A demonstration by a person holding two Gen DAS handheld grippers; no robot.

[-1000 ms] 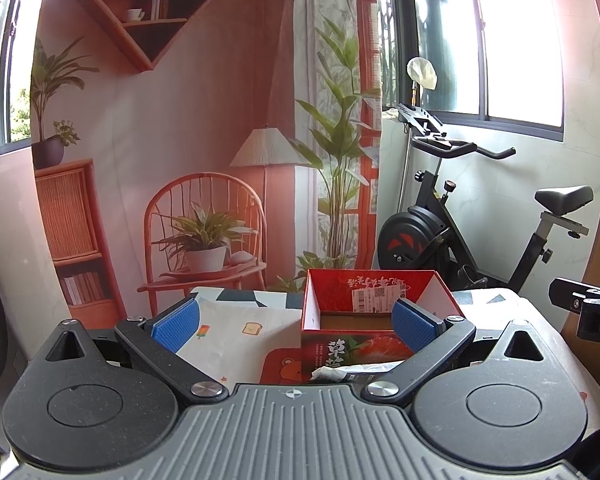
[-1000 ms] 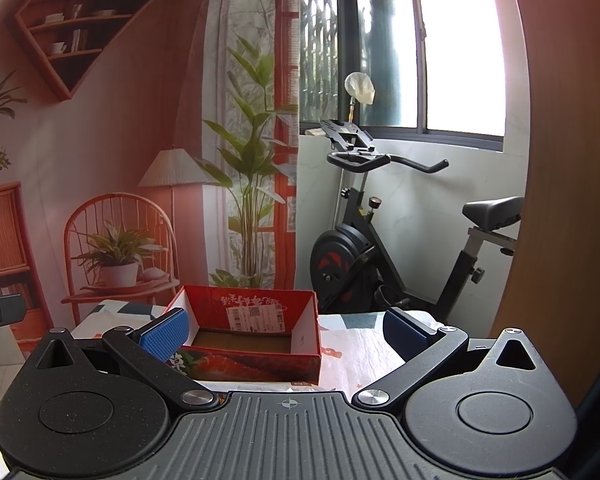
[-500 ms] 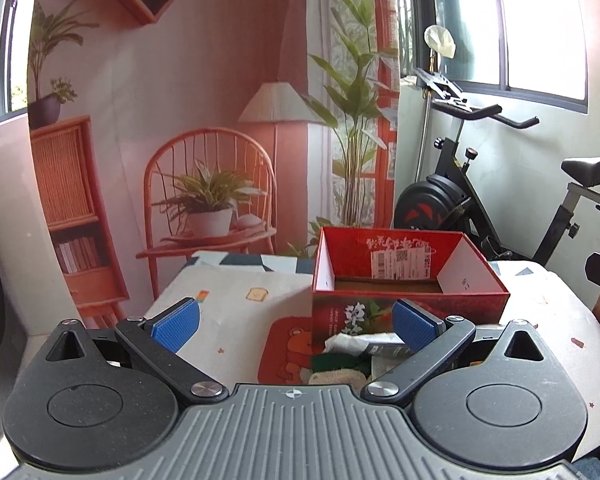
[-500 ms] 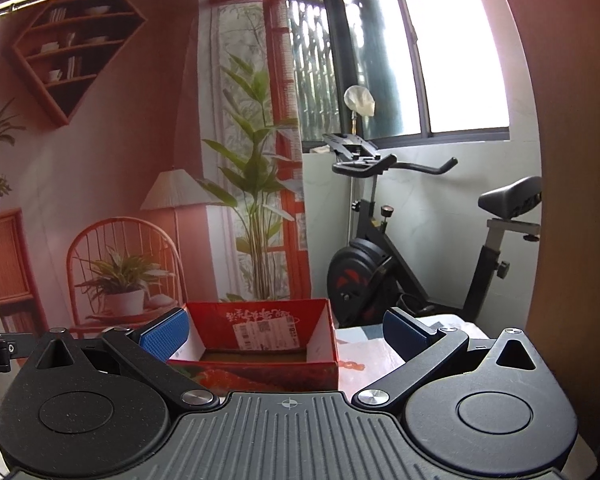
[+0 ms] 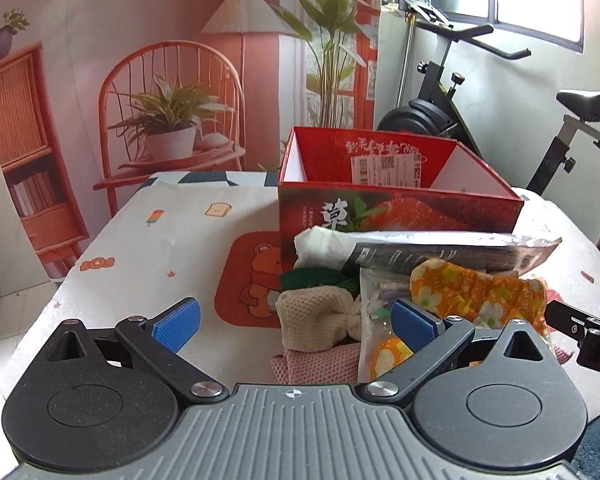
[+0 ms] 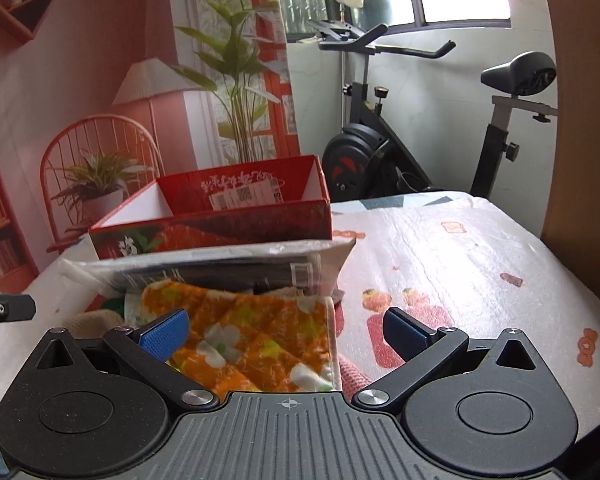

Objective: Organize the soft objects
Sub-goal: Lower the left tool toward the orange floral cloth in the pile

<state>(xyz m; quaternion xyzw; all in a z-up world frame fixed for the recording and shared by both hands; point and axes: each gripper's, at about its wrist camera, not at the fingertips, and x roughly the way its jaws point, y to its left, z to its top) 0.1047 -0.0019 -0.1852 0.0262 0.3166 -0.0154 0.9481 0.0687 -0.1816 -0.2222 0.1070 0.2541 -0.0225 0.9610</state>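
Note:
A heap of soft things lies on the table in front of an open red box (image 5: 380, 208) (image 6: 220, 220). It holds a beige knitted cloth (image 5: 316, 320), a pink knitted cloth (image 5: 316, 364), an orange floral cloth (image 5: 476, 292) (image 6: 260, 332), a clear plastic packet (image 5: 374, 308) and a long black-and-silver package (image 5: 440, 252) (image 6: 220, 266). My left gripper (image 5: 296, 320) is open, its fingers either side of the beige cloth and packet. My right gripper (image 6: 284, 332) is open just above the floral cloth. Neither holds anything.
The table (image 5: 160, 248) (image 6: 460, 248) wears a white cover with cartoon prints and a red bear patch (image 5: 252, 280). An exercise bike (image 6: 380, 152) stands behind it by the window. A printed room backdrop (image 5: 140, 80) hangs at the back left.
Both grippers have tipped down and come closer to the table. The heap in front of the red box, barely visible before, now fills the space between the fingers.

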